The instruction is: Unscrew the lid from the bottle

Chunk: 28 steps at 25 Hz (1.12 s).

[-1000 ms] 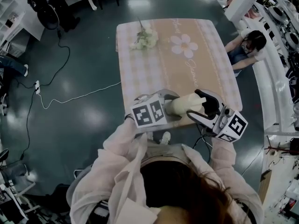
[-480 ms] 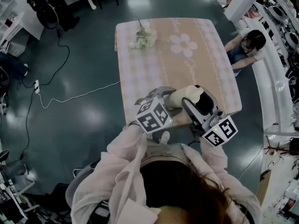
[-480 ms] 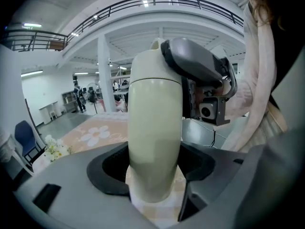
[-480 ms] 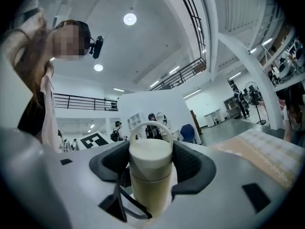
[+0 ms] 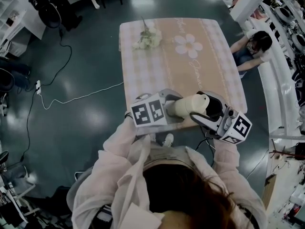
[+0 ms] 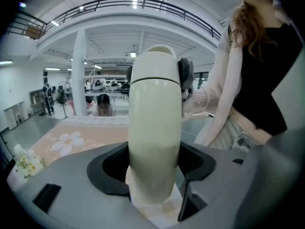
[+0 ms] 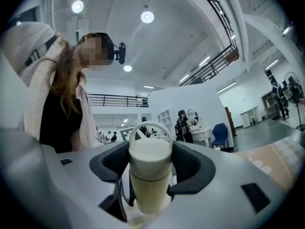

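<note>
Holds cream bottle (image 5: 188, 106) level over table (image 5: 157, 66) near edge, long axis 9 to 3 o'clock. Clamps body in left gripper (image 5: 172, 105) at 9; right gripper (image 5: 208, 108), jaws just closing, grips lid (image 5: 202, 100) at 3

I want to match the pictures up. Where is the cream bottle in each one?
Head view: bottle, lower middle, at the table's near edge.
Left gripper view: bottle in the middle, filling the jaws.
Right gripper view: lower middle, lid between the jaws.
Shared landmark: the flower-print table.
</note>
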{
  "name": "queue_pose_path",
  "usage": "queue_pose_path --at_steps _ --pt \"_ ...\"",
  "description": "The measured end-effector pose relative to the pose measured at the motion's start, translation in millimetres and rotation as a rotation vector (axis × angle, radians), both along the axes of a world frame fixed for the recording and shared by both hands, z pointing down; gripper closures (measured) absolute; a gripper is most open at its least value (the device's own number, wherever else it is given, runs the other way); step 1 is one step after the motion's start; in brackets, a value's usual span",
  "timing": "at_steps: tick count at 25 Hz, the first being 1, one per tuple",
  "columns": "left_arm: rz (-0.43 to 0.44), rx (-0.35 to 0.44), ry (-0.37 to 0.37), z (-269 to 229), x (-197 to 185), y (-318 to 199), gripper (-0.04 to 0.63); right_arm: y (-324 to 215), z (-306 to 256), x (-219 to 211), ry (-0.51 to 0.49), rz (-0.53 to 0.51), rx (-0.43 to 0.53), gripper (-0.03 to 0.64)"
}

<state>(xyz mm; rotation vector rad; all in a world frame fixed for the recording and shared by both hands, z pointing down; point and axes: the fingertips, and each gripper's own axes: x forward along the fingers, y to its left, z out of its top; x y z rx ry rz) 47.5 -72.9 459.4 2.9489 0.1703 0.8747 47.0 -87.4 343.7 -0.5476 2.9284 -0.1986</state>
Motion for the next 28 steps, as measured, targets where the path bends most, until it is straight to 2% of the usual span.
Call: queue_pose_path --at_steps 3,5,8,10,12,15,18,20,24,28 --pt "0.070 -0.040 0.018 -0.7 -1.1 7.5 0.281 5.3 0.8 -3.7 0.019 -0.069 0.013 0.324" --pt "0.035 -0.034 0.017 3.0 -0.7 2.9 0.281 -0.1 4.3 -3.3 0.020 -0.036 -0.002 0.322" --pt "-0.098 -0.014 0.013 10.4 0.0 -14.1 0.281 -15.6 10.5 4.2 -0.004 0.092 -0.051 0.314" --pt "-0.208 -0.008 0.016 14.1 -1.2 -27.4 0.281 -23.4 14.4 9.4 -0.027 0.170 -0.102 0.265" --pt "-0.313 0.008 0.013 17.3 -2.9 -38.2 0.281 -28.1 18.4 11.0 -0.033 0.245 -0.143 0.248" --pt "-0.398 0.062 -0.018 20.7 -2.7 -46.3 0.281 -35.2 21.7 6.6 -0.019 0.334 -0.168 0.241" --pt "-0.395 0.112 -0.048 24.3 0.5 -46.9 0.281 -45.9 22.3 4.0 -0.022 0.404 -0.178 0.247" --pt "-0.372 0.113 -0.049 25.6 2.0 -43.6 0.281 -47.8 23.2 5.0 -0.015 0.416 -0.171 0.311" --pt "-0.286 0.075 -0.022 22.4 -0.1 -31.4 0.281 -36.9 19.5 1.9 -0.004 0.301 -0.137 0.314" --pt "-0.164 0.037 0.000 15.7 -4.7 -19.6 0.281 -24.4 11.9 -4.3 0.007 0.159 -0.093 0.316"
